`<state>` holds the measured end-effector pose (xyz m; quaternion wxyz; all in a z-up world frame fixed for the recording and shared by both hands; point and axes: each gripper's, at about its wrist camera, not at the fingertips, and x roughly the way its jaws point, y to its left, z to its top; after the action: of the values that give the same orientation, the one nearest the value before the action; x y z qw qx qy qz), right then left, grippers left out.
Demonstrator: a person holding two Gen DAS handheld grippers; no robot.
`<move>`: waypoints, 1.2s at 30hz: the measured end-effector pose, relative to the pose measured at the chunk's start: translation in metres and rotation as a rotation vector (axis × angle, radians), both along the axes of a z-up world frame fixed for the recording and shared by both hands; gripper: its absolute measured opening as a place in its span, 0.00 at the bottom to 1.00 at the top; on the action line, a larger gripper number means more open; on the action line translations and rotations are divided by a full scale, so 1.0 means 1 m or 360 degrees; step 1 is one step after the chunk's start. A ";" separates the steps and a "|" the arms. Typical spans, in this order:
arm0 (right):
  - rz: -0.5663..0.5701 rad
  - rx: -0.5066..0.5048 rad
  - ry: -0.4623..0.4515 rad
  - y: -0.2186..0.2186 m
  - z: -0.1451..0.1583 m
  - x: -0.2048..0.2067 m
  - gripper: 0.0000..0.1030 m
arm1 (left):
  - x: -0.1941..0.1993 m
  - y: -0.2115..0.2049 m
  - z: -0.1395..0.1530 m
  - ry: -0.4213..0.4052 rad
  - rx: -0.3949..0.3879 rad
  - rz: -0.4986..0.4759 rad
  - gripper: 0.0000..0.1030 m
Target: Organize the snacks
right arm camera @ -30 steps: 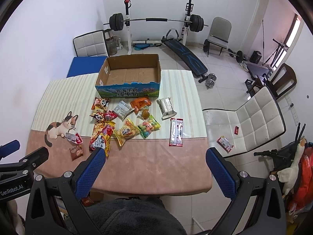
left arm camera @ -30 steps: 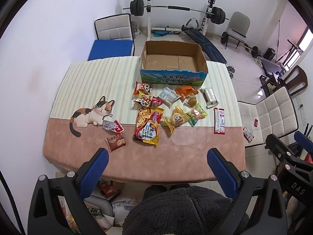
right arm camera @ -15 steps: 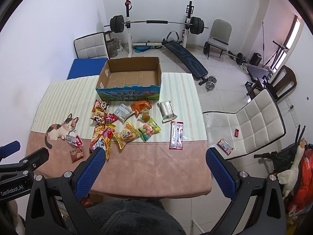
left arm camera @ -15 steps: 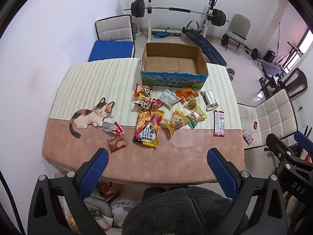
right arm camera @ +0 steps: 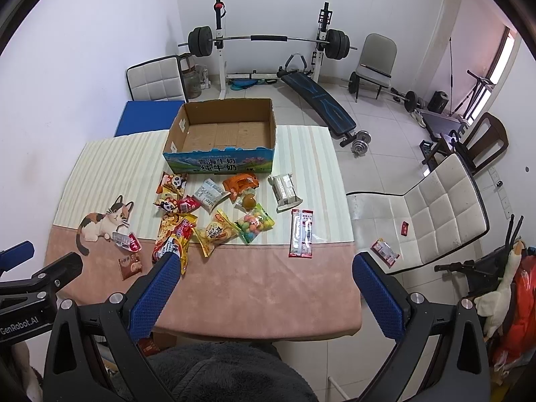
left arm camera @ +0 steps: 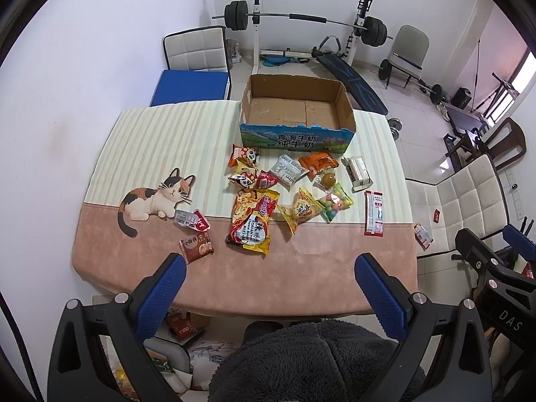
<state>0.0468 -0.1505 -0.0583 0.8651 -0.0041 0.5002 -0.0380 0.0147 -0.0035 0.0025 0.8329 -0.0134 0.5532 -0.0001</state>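
While claws [left arm camera: 269, 276] gape, table edge [left arm camera: 268, 313] near.

Behind the table [left arm camera: 311, 281] we see a barbell rack [left arm camera: 301, 20] against the far wall, with a dark slanted bench [right arm camera: 318, 104] on the tiled floor beside it. A white quilted chair [right arm camera: 432, 214] stands at the table's right edge — a second one [left arm camera: 196, 50] sits at the far left corner, a blue mat [left arm camera: 191, 87] in front of it. The tablecloth bears a printed calico cat [left arm camera: 154, 197].
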 end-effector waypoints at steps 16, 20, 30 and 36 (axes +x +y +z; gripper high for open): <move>0.0008 0.0006 0.0009 0.003 0.001 0.005 1.00 | 0.002 -0.001 0.001 0.0010 -0.0005 0.0010 1.00; 0.0013 0.0007 0.0006 0.004 0.003 0.009 1.00 | 0.002 -0.001 0.000 0.0009 -0.0003 0.0009 1.00; 0.0014 0.0022 0.0011 0.003 0.002 0.010 1.00 | 0.002 -0.003 0.000 0.0005 -0.0003 0.0011 1.00; -0.0026 0.0207 0.0079 -0.007 -0.030 0.040 1.00 | 0.022 0.012 -0.017 -0.0035 0.0042 0.0151 1.00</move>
<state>0.0863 -0.1574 -0.0882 0.8506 0.0554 0.5228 -0.0125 0.0363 0.0081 -0.0145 0.8381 -0.0286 0.5428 0.0463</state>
